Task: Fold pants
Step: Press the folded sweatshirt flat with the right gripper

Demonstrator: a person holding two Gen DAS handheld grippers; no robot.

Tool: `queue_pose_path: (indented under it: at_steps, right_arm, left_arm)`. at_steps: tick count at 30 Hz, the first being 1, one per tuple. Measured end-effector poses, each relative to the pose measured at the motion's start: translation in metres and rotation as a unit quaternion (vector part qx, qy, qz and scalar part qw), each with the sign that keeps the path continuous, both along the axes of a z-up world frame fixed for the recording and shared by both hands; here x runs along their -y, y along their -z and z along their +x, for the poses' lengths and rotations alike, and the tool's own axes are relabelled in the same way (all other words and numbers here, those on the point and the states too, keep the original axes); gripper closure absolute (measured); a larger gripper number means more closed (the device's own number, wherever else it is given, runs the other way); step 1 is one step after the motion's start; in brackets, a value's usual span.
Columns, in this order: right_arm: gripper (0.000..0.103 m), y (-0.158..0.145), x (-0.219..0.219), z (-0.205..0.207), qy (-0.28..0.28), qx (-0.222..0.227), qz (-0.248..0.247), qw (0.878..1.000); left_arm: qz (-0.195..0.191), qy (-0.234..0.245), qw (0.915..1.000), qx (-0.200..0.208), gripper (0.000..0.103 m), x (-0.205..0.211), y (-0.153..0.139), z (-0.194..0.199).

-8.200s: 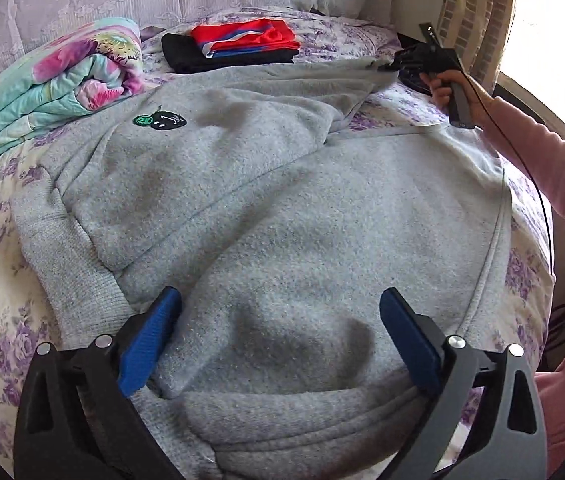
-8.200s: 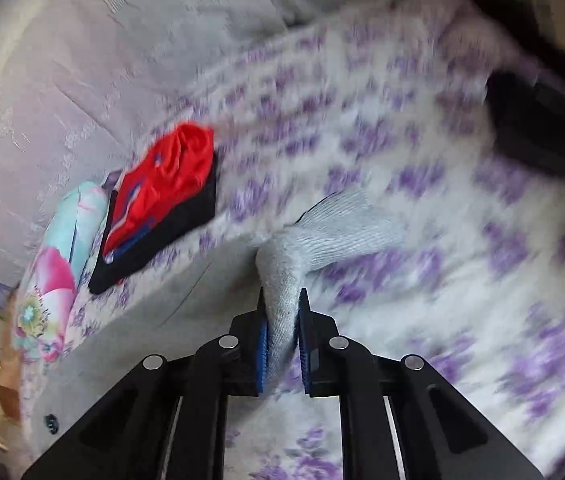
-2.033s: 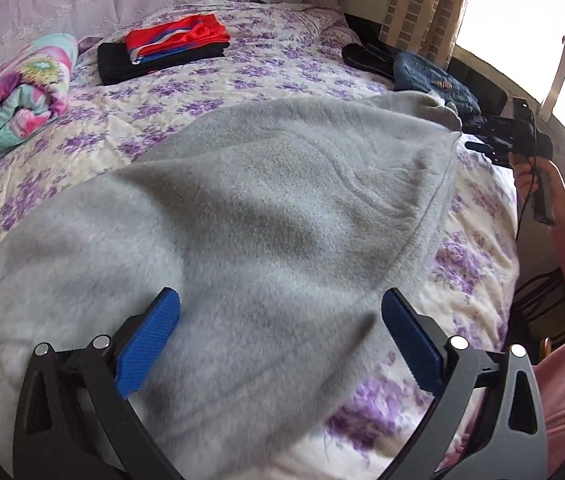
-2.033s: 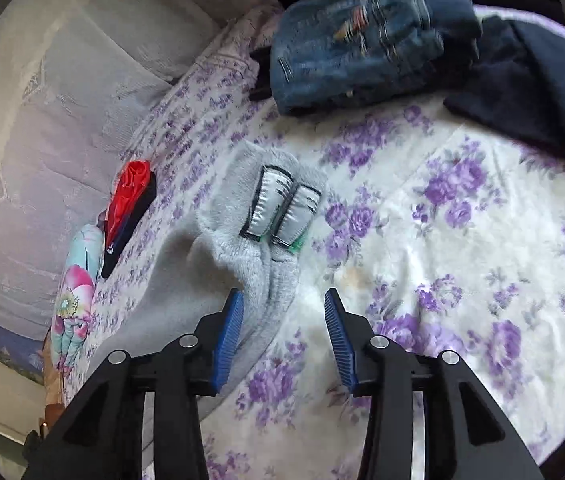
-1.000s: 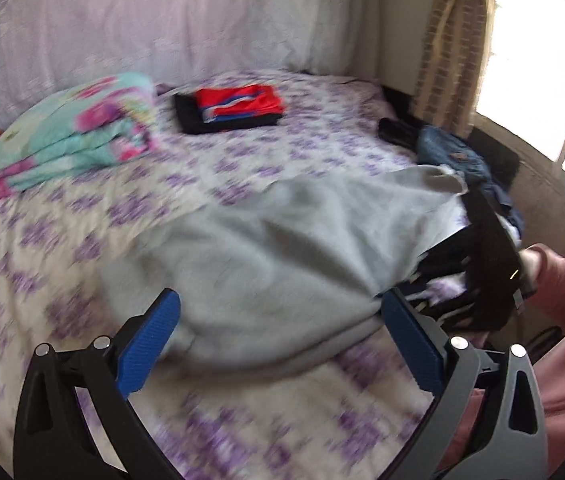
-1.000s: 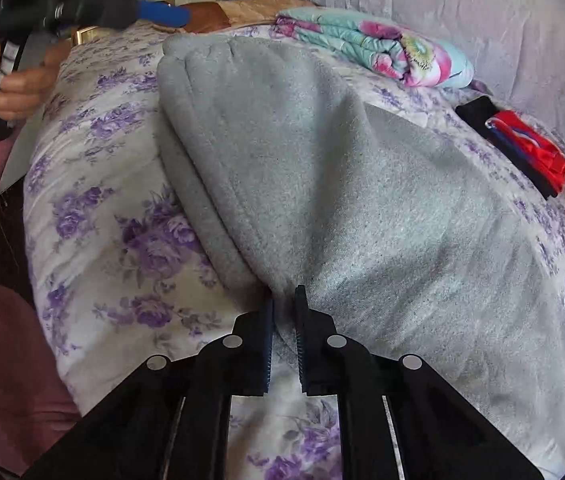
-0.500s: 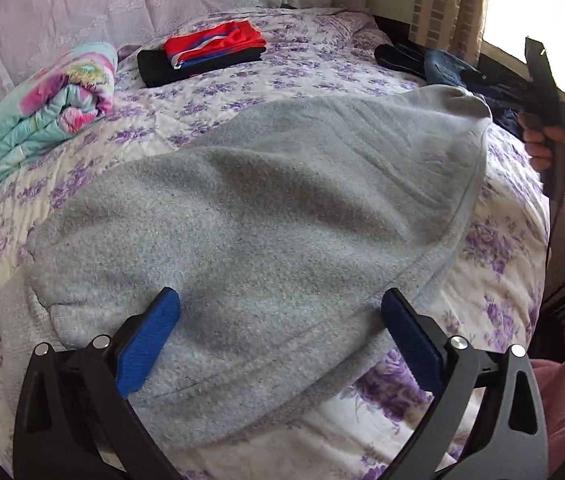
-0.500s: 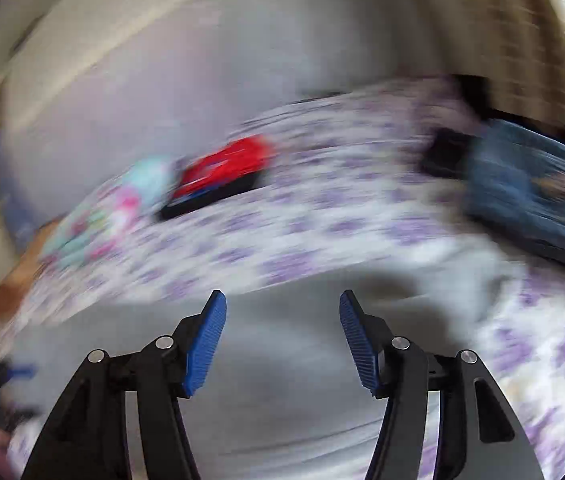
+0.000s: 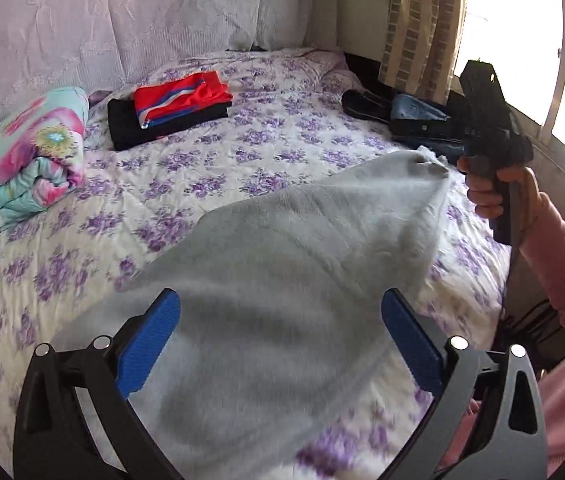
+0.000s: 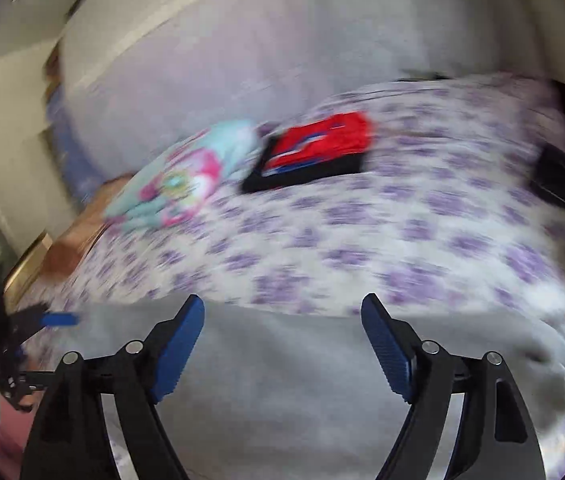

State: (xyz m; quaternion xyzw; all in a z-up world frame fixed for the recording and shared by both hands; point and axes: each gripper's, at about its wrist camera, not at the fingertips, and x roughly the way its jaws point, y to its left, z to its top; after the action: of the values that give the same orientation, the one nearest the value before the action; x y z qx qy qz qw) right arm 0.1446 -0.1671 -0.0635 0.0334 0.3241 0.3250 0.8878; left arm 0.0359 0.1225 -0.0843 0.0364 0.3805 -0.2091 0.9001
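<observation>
The gray pants (image 9: pixel 302 280) lie as a long folded strip on the bed (image 9: pixel 242 152), well in front of the red and black stack of clothes (image 9: pixel 174 110). Left of that stack sits the rolled blanket (image 9: pixel 22 160). The left gripper (image 9: pixel 280 344) hovers over the near end of the pants with its jaws spread wide and nothing between them. The right gripper (image 10: pixel 282 344) is likewise spread and empty, above the far end; its view is blurred. The next fold likely needs both grippers to pinch one end at its two corners, lifting evenly so the layers stay aligned and the fleece does not sag or skew.
</observation>
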Motion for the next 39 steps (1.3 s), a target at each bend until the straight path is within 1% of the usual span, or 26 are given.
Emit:
queue_pose_path:
  at_steps: [1, 3, 4, 5, 6, 7, 9, 10, 11, 13, 14, 16, 20, 21, 22, 24, 26, 27, 28, 30, 31, 32, 34, 36, 38, 39]
  right_arm:
    - [0.021, 0.000, -0.021, 0.008, -0.025, -0.003, -0.012, 1.000]
    - [0.021, 0.009, -0.062, 0.022, -0.073, -0.013, -0.044, 0.996]
    - [0.021, 0.013, -0.075, 0.023, -0.091, -0.018, -0.059, 0.994]
    - [0.021, 0.020, -0.091, 0.030, -0.113, -0.028, -0.078, 0.990]
    - [0.021, 0.027, -0.104, 0.037, -0.135, -0.037, -0.092, 0.986]
    - [0.021, 0.033, -0.115, 0.043, -0.155, -0.046, -0.104, 0.981]
    - [0.021, 0.043, -0.138, 0.055, -0.196, -0.065, -0.134, 0.969]
    - [0.021, 0.046, -0.143, 0.056, -0.210, -0.069, -0.150, 0.964]
    - [0.021, 0.049, -0.151, 0.059, -0.230, -0.076, -0.171, 0.955]
    - [0.021, 0.056, -0.159, 0.059, -0.271, -0.098, -0.203, 0.936]
    - [0.021, 0.059, -0.162, 0.057, -0.298, -0.116, -0.215, 0.923]
    - [0.021, 0.060, -0.167, 0.050, -0.343, -0.143, -0.222, 0.901]
    - [0.019, 0.055, -0.166, 0.036, -0.425, -0.180, -0.207, 0.863]
    - [0.019, 0.056, -0.165, 0.036, -0.438, -0.191, -0.204, 0.855]
    - [0.019, 0.057, -0.165, 0.037, -0.445, -0.194, -0.202, 0.851]
    - [0.019, 0.063, -0.167, 0.044, -0.439, -0.197, -0.208, 0.852]
    - [0.019, 0.072, -0.171, 0.053, -0.423, -0.206, -0.232, 0.851]
    - [0.019, 0.077, -0.173, 0.055, -0.421, -0.210, -0.243, 0.848]
    - [0.018, 0.080, -0.175, 0.055, -0.428, -0.219, -0.240, 0.843]
    - [0.018, 0.079, -0.181, 0.048, -0.466, -0.250, -0.215, 0.821]
    - [0.017, 0.076, -0.184, 0.043, -0.488, -0.259, -0.200, 0.810]
    - [0.015, 0.074, -0.187, 0.040, -0.502, -0.259, -0.189, 0.803]
    - [0.015, 0.075, -0.194, 0.039, -0.516, -0.265, -0.169, 0.797]
    - [0.015, 0.080, -0.201, 0.044, -0.510, -0.294, -0.145, 0.796]
    - [0.015, 0.078, -0.204, 0.056, -0.503, -0.332, -0.085, 0.793]
    - [0.015, 0.079, -0.204, 0.060, -0.499, -0.342, -0.054, 0.794]
  left_arm:
    - [-0.001, 0.004, 0.9999, -0.016, 0.005, 0.005, 0.008, 0.009]
    - [0.000, 0.010, 0.9972, -0.074, 0.005, 0.013, 0.038, 0.026]
    - [0.009, 0.009, 0.9943, -0.106, 0.005, 0.014, 0.056, 0.031]
    - [0.018, 0.009, 0.9923, -0.122, 0.005, 0.015, 0.068, 0.033]
    - [0.029, 0.015, 0.9926, -0.117, 0.005, 0.015, 0.077, 0.028]
    - [0.035, 0.024, 0.9941, -0.100, 0.005, 0.016, 0.079, 0.019]
    - [0.040, 0.038, 0.9950, -0.083, 0.005, 0.015, 0.079, 0.006]
    - [0.033, 0.038, 0.9957, -0.077, 0.005, 0.013, 0.079, 0.002]
    - [0.021, 0.037, 0.9961, -0.077, 0.005, 0.010, 0.080, 0.001]
    - [-0.004, 0.037, 0.9959, -0.082, 0.005, 0.003, 0.080, 0.002]
    - [-0.014, 0.038, 0.9956, -0.085, 0.005, 0.001, 0.079, 0.004]
    - [-0.028, 0.040, 0.9949, -0.088, 0.005, -0.002, 0.079, 0.004]
    - [-0.027, 0.044, 0.9949, -0.086, 0.005, -0.003, 0.080, 0.004]
    - [-0.028, 0.045, 0.9949, -0.086, 0.004, -0.003, 0.080, 0.005]
    - [-0.030, 0.045, 0.9947, -0.087, 0.004, -0.004, 0.080, 0.005]
    - [-0.034, 0.047, 0.9945, -0.088, 0.004, -0.005, 0.080, 0.007]
    - [-0.036, 0.047, 0.9943, -0.088, 0.004, -0.007, 0.081, 0.011]
    - [-0.036, 0.047, 0.9944, -0.088, 0.005, -0.006, 0.081, 0.011]
    - [-0.035, 0.047, 0.9944, -0.088, 0.004, -0.006, 0.081, 0.010]
    - [-0.035, 0.048, 0.9944, -0.088, 0.004, -0.006, 0.081, 0.010]
    - [-0.035, 0.048, 0.9944, -0.088, 0.004, -0.006, 0.081, 0.010]
    - [-0.035, 0.047, 0.9944, -0.088, 0.004, -0.006, 0.081, 0.010]
    - [-0.034, 0.047, 0.9945, -0.087, 0.004, -0.006, 0.081, 0.010]
    - [-0.034, 0.047, 0.9945, -0.087, 0.004, -0.006, 0.081, 0.009]
    - [-0.034, 0.047, 0.9945, -0.087, 0.004, -0.006, 0.081, 0.010]
    - [-0.034, 0.047, 0.9945, -0.087, 0.004, -0.006, 0.081, 0.009]
